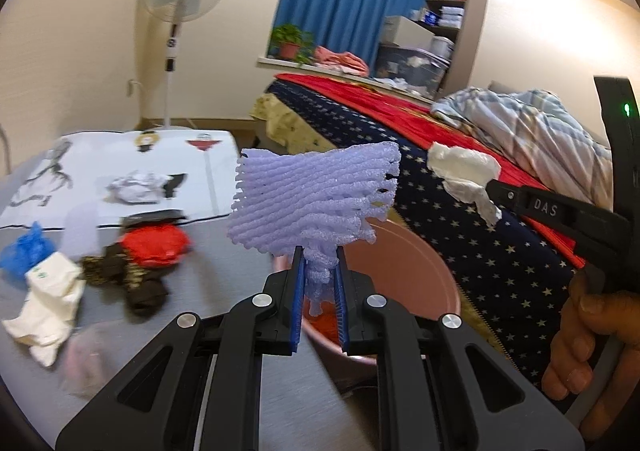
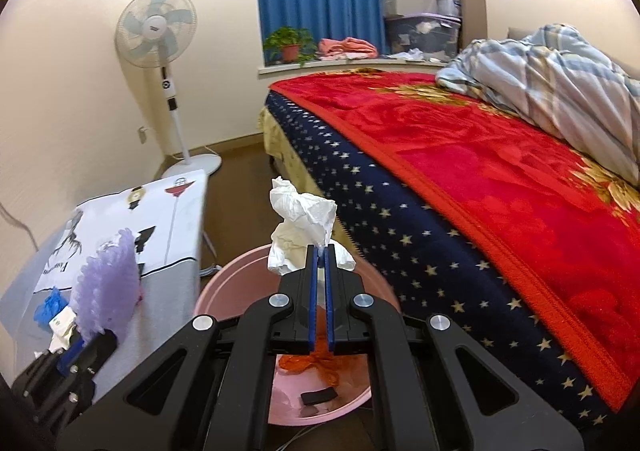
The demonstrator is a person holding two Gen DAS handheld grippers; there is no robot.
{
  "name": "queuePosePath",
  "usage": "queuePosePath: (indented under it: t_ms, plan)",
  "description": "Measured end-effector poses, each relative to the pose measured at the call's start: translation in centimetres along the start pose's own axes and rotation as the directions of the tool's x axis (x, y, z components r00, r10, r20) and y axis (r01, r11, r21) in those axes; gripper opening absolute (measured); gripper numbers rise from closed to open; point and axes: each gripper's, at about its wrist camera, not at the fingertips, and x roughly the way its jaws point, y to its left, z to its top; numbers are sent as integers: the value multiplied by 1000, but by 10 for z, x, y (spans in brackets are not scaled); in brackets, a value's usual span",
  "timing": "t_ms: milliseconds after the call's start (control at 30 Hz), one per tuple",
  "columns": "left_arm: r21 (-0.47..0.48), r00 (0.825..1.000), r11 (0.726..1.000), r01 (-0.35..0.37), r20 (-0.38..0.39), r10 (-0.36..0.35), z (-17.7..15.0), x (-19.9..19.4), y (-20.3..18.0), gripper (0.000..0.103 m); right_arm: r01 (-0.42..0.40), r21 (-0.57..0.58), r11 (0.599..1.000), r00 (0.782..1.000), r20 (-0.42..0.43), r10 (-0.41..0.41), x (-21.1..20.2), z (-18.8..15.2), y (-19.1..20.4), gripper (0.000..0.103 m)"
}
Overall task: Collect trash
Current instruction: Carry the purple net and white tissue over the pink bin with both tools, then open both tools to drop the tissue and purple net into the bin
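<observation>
My left gripper (image 1: 319,251) is shut on a lilac foam net sleeve (image 1: 316,197), held up over the near rim of a pink basin (image 1: 404,271). In the right wrist view that same sleeve (image 2: 106,287) shows at the lower left. My right gripper (image 2: 320,249) is shut on a crumpled white tissue (image 2: 302,225) above the pink basin (image 2: 236,283), which holds orange net and a small black piece. In the left wrist view the tissue (image 1: 460,171) hangs from the right gripper, with a hand (image 1: 580,335) on its handle.
On the grey table (image 1: 224,263) lie a red wrapper (image 1: 156,245), dark scraps, white paper (image 1: 50,303), a blue bag (image 1: 26,251) and a crumpled paper ball (image 1: 136,187). A bed with a red blanket (image 2: 500,171) stands to the right. A pedestal fan (image 2: 158,31) is behind.
</observation>
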Motion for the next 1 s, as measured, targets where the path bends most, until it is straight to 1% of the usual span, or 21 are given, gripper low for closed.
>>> queuePosePath:
  t_ms: [167,400,433,467,500,533,567,633,833,933,967,1000]
  plan:
    - [14,998,998,59,-38,-59,-3,26,-19,13,22,17,1000,1000,-13,-21,6,1,-10,4]
    - [14,990,994,107,-94,-105,-12,55,-37,14,35,21,999,999,-41,-34,17,-2,-15,4]
    - [10,988,994,112,-108,-110,-13,60,-39,14,36,24,999,998,-44,-35,18,-2,-16,6]
    - [8,988,994,108,-113,-107,-14,62,-39,17,40,25,999,998,-51,-38,21,-2,-17,7]
    - [1,987,995,102,-124,-101,-15,65,-38,27,43,28,999,997,-61,-42,24,-2,-19,10]
    - [-9,986,995,102,-135,-102,-16,67,-35,35,44,41,998,997,-68,-41,26,-3,-21,18]
    - [-19,985,995,103,-139,-104,-16,69,-33,45,44,50,998,997,-69,-41,26,-4,-22,31]
    - [-32,986,995,94,-139,-97,-16,69,-29,46,48,60,997,997,-67,-44,26,-4,-24,40]
    - [-39,989,997,72,-125,-76,-14,60,-19,46,11,57,998,999,-42,-9,20,-4,-18,40]
    - [-40,992,998,53,-108,-57,-12,50,-13,45,-27,65,998,1000,-14,28,12,-4,-16,40]
    - [-41,994,998,46,-100,-50,-12,45,-11,44,-36,63,997,999,-10,36,10,-4,-14,40]
    - [-41,995,999,35,-88,-39,-10,39,-8,39,-48,59,997,999,-6,49,8,-5,-11,40]
